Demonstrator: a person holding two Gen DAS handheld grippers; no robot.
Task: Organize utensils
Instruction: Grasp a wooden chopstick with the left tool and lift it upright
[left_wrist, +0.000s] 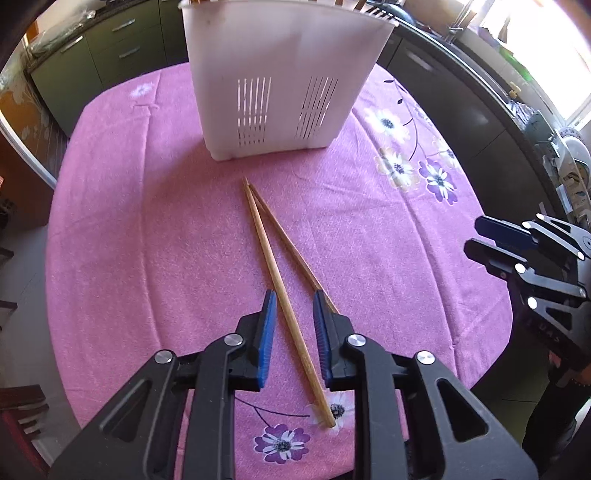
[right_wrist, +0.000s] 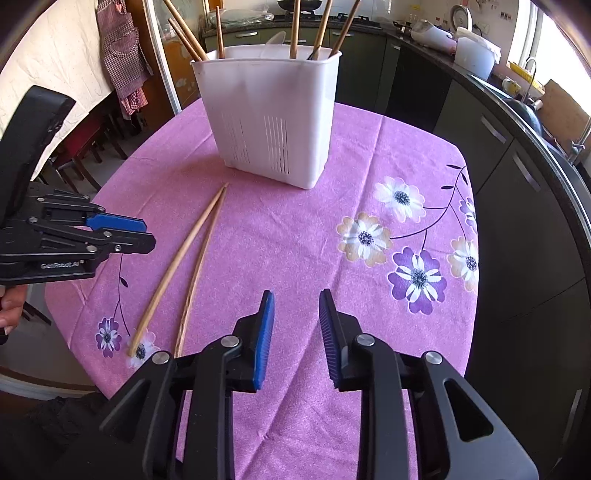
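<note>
Two chopsticks (left_wrist: 275, 280) lying centre frame before the white holder (left_wrist: 280, 81), left gripper (left_wrist: 294, 332) parted around one, right gripper (right_wrist: 296, 338) parted, empty; risk: closing crookedly rolls the stick away.

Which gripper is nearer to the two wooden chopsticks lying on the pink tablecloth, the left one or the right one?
Left. The left gripper hovers open directly over the chopsticks, one stick showing between its fingers. The right gripper is open over bare tablecloth, off to the side of them.
</note>
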